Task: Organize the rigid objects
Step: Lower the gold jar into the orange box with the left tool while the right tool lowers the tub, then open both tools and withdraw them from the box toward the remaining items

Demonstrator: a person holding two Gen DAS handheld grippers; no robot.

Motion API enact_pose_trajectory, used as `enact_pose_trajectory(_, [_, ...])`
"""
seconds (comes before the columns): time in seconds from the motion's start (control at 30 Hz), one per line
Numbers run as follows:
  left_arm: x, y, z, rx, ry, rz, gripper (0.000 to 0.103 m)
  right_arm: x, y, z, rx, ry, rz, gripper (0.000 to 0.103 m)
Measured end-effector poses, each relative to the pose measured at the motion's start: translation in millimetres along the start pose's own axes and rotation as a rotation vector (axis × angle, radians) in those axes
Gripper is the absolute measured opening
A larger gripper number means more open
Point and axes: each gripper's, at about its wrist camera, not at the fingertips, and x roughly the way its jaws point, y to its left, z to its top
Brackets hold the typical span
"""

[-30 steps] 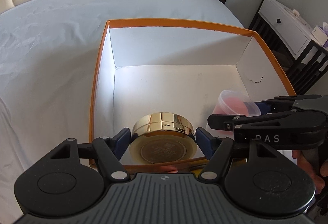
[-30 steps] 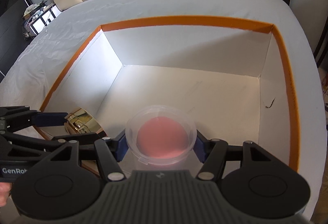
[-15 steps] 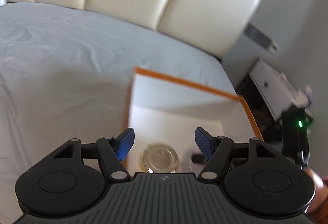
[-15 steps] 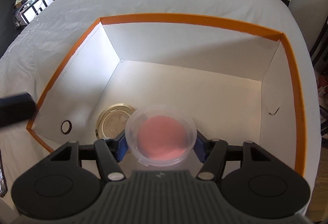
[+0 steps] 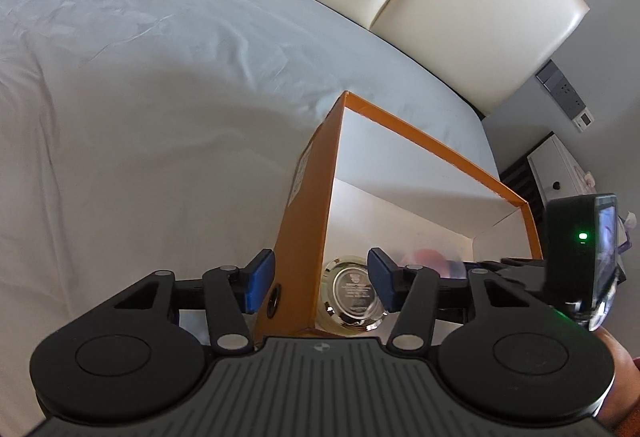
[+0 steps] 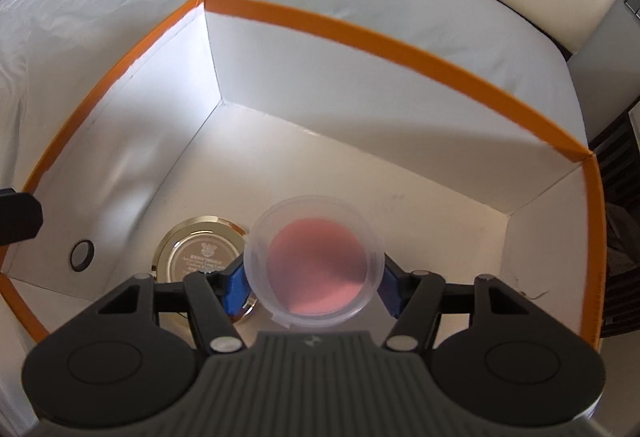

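While the gold tin (image 6: pixel 200 253) lies in the orange box (image 6: pixel 360 37), low centre, the right gripper (image 6: pixel 310 289) grips the pink-filled tub (image 6: pixel 316 265) — unplaced; the left gripper (image 5: pixel 316 277), jaws just narrowing, holds nothing.

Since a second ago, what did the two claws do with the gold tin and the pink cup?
The left claw let go of the gold tin, which now lies flat on the floor of the orange box. That claw pulled back to the box's outer side, and its jaws have just been closing, empty. The right claw kept its grip on the pink cup over the box.
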Motion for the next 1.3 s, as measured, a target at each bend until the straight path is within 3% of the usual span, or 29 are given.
enact_pose_trajectory(0.23, [5.4, 4.7, 1.4, -0.013, 0.019, -0.006, 0.06, 0.9, 19.0, 0.3, -0.094, 0.025, 0.106, 0.063])
enact_pose_trajectory(0.33, [5.0, 6.0, 1.2, -0.009, 0.022, -0.004, 0.06, -0.9, 22.8, 0.0, -0.114, 0.018, 0.1, 0.063])
enact_pose_trajectory(0.6, [6.6, 1.1, -0.6, 0.021, 0.024, 0.009, 0.06, -2.6, 7.7, 12.0, -0.011, 0.092, 0.193, 0.063])
enact_pose_trajectory(0.87, [2.4, -2.4, -4.1, 0.027, -0.008, 0.029, 0.06, 0.6, 1.1, 5.3, 0.062, 0.119, 0.231, 0.064])
enact_pose_trajectory(1.03, [-10.9, -20.1, -10.7, 0.083, -0.064, 0.036, 0.06, -29.6, -12.8, -9.5, 0.077, -0.011, 0.252, 0.081])
enact_pose_trajectory(1.3, [-43.4, -60.1, -39.5, 0.237, -0.166, 0.016, 0.062, -112.1, -37.1, -57.9, 0.085, -0.349, 0.261, 0.089])
